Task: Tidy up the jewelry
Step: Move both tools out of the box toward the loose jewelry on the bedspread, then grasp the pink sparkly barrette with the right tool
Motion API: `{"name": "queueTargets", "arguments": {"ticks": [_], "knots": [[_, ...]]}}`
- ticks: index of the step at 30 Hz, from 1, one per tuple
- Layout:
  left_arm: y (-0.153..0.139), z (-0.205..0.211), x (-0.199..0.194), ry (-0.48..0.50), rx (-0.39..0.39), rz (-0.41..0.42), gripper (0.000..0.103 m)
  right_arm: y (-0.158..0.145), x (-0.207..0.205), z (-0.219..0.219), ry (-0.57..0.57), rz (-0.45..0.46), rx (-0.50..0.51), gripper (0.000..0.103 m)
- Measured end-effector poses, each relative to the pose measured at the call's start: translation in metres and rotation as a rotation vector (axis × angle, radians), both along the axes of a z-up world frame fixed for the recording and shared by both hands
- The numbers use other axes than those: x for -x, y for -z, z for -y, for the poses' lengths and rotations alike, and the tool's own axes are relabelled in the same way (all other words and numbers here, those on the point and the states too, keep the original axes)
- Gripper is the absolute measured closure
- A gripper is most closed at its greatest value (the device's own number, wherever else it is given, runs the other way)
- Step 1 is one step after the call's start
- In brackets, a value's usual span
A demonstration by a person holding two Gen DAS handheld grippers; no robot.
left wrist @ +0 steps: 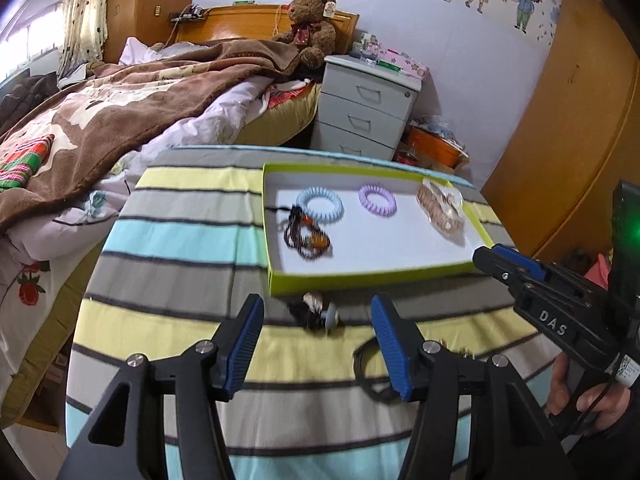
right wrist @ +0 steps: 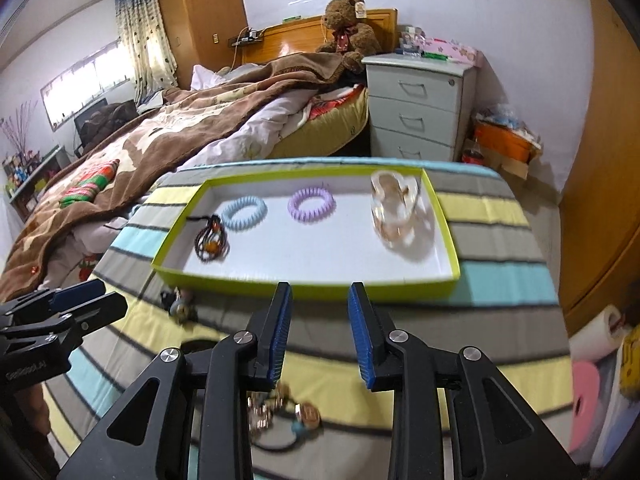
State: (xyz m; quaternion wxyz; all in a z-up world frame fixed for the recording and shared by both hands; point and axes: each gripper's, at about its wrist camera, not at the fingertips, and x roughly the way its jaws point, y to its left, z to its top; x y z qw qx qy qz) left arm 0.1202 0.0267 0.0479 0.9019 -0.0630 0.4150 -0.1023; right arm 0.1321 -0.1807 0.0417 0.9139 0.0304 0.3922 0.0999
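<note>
**Loose trinkets wait outside the tray**

Jewelry still lies on the striped cloth (left wrist: pixel 180 240), outside the green-rimmed tray (left wrist: pixel 360 276). A small dark hair tie with charms (left wrist: pixel 316 314) sits just below the tray's near wall at the middle of the left view, between the tips of the left claw (left wrist: pixel 318 320), which stands wide and empty. At the bottom of the right view, a blurred cluster of gold beads on a cord (right wrist: pixel 280 412) lies beneath the right claw (right wrist: pixel 320 332), half open, holding nothing. Both pieces look light, limp and tangle-prone; the beads are likely slippery, so pinching the soft cord or band seems the safer hold. Inside the tray already lie a blue coil (left wrist: pixel 321 203), a purple coil (left wrist: pixel 377 197), a dark beaded bracelet (left wrist: pixel 306 236) and a clear packet (left wrist: pixel 440 210).
</note>
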Motion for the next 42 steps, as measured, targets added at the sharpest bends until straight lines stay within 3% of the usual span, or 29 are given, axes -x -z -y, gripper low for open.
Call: {"name": "queueTargets", "arguments": {"ticks": [5, 7, 22, 29, 35, 42], "knots": [[0.013, -0.008, 0.014, 0.001, 0.041, -0.026, 0.043, 0.013, 0.019, 0.008, 0.014, -0.03, -0.023, 0.057], [0.018, -0.012, 0.018, -0.003, 0.057, -0.037, 0.038, 0.017, 0.026, 0.008, 0.014, -0.039, -0.043, 0.058], [0.04, -0.027, 0.037, 0.021, 0.095, -0.1, 0.037, 0.038, 0.044, -0.026, -0.018, -0.079, -0.034, 0.058], [0.046, -0.031, 0.042, 0.03, 0.107, -0.116, 0.037, 0.042, 0.044, -0.037, -0.03, -0.074, 0.012, 0.065], [0.05, -0.034, 0.043, 0.025, 0.116, -0.13, 0.037, 0.045, 0.044, -0.046, -0.039, -0.08, 0.053, 0.08], [0.05, -0.037, 0.043, 0.021, 0.123, -0.133, 0.037, 0.047, 0.046, -0.051, -0.042, -0.085, 0.088, 0.086]]}}
